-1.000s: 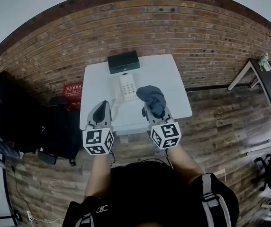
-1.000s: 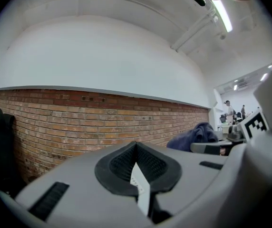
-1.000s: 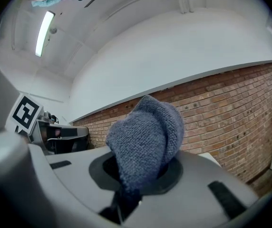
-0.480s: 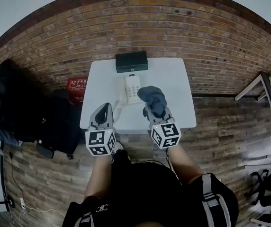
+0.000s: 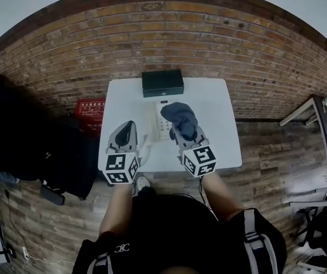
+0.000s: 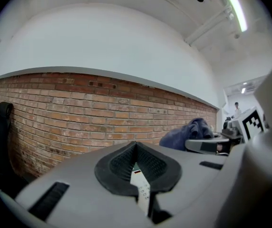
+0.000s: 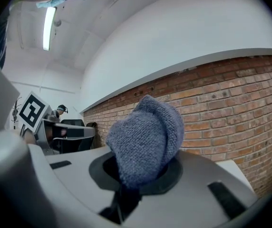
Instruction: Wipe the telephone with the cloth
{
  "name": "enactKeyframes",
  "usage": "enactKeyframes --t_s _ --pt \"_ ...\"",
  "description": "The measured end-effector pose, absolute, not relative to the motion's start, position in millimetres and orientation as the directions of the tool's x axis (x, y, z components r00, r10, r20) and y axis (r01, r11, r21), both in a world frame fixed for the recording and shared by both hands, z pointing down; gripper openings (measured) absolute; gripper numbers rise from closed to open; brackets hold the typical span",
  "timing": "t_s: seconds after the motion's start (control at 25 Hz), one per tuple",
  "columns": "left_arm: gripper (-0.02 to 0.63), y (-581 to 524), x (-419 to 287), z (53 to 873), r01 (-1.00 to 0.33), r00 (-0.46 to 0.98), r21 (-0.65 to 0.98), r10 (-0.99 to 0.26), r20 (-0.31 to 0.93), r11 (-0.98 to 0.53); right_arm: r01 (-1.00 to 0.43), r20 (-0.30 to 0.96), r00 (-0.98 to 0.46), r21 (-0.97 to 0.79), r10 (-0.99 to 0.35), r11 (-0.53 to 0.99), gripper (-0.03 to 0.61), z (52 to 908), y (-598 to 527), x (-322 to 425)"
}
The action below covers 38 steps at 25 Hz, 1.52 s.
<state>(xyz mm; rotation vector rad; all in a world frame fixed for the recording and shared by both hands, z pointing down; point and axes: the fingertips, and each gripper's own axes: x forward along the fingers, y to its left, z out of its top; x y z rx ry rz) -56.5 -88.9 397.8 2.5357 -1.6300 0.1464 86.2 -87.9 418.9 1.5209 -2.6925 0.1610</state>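
Blue-grey knitted cloth (image 7: 145, 141) bulges out of my right claw (image 5: 185, 135), which is clenched on its lower end; the bunch rises above and ahead of the pads. From the head camera the cloth hangs over the white bench (image 5: 209, 113), and its left edge covers part of the telephone (image 5: 162, 127), though I cannot tell whether it touches it. The telephone lies flat just left of the right claw's tip, and ahead and to the right of my left claw (image 5: 126, 131). That left claw is closed on nothing: in its own view the black pads (image 6: 121, 163) meet, and a strip of the telephone's keypad shows through the slit below them. A black box (image 5: 162, 83) sits beyond both claws at the bench's far edge, against the brick wall (image 5: 169, 33).
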Motion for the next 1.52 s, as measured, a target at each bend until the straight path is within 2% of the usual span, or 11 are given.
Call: enactKeyframes --t_s 0.32,0.56,0.84,1.12,1.32,1.52 --pt "-0.005 -144 -98 406 -0.895 0.446 0.073 -0.879 0.169 -0.440 -0.880 0.144 -0.476 -0.086 -0.868 0.468 0.035 425 -143 49" --pt "-0.005 -183 -131 415 -0.872 0.490 0.080 -0.852 0.184 -0.484 -0.907 0.221 -0.412 -0.001 -0.884 0.422 0.035 445 -190 23" --pt "-0.005 -215 -149 435 -0.859 0.512 0.107 -0.829 0.225 -0.501 -0.865 0.439 -0.423 0.064 -0.793 0.497 0.035 500 -226 3" --pt "-0.005 -226 -148 445 -0.887 0.462 0.123 -0.851 0.250 -0.445 -0.794 0.507 -0.451 0.147 -0.734 0.590 0.037 539 -264 9" --pt "-0.005 -230 -159 461 -0.917 0.399 0.140 -0.868 0.294 -0.374 -0.768 0.552 -0.452 0.158 -0.700 0.621 0.035 568 -294 6" --pt "-0.005 -230 -153 473 -0.925 0.380 0.140 -0.865 0.327 -0.353 -0.708 0.634 -0.476 0.133 -0.609 0.693 0.035 606 -305 1"
